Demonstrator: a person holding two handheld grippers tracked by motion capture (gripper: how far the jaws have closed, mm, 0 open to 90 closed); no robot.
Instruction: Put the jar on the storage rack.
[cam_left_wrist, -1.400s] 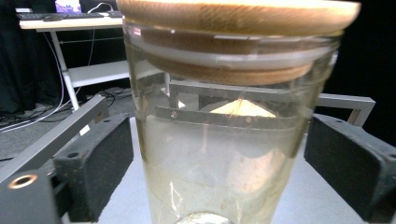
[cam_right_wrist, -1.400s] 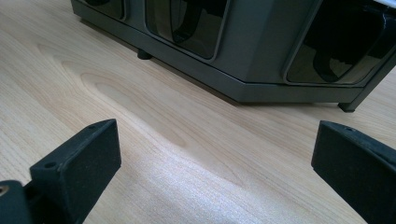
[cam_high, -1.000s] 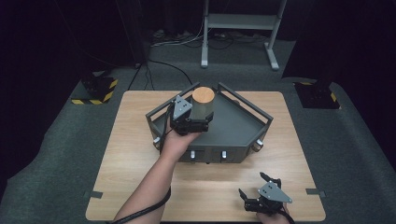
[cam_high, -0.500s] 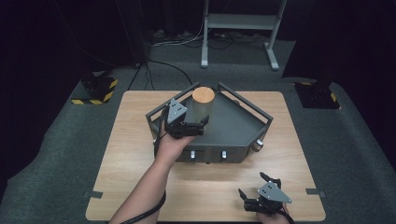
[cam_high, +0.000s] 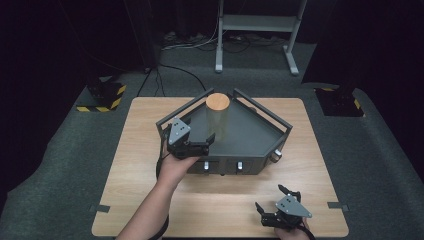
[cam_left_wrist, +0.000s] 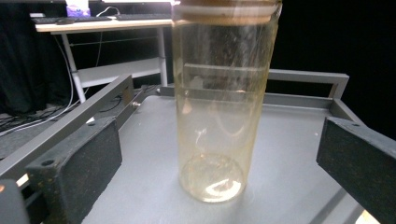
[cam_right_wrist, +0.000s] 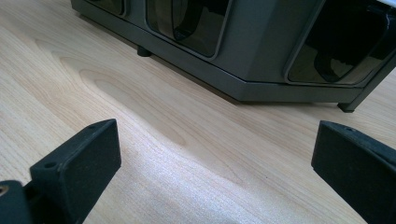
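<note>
A tall clear glass jar (cam_high: 217, 125) with a round wooden lid (cam_high: 218, 102) stands upright on the flat top of a grey metal tray stand (cam_high: 255, 135). My left gripper (cam_high: 206, 142) is at the stand's near left side and points at the jar. In the left gripper view the jar (cam_left_wrist: 219, 116) stands just ahead, empty as far as I can see. The left gripper (cam_left_wrist: 218, 156) is open, with both pads apart from the glass. My right gripper (cam_high: 272, 199) rests open near the table's front right edge. In its own view the right gripper (cam_right_wrist: 215, 158) has only the bare wooden table (cam_right_wrist: 154, 126) between its jaws.
The stand has raised grey rails (cam_high: 262, 111) round its top and a front panel with knobs (cam_high: 239, 165). In the right gripper view its base (cam_right_wrist: 243, 56) shows dark windows. A desk frame (cam_high: 257, 30) and cables lie on the floor beyond the table (cam_high: 140, 165).
My left gripper has drawn back from the jar toward the near left side of the stand. The jar stays upright in place. The right gripper has not moved.
</note>
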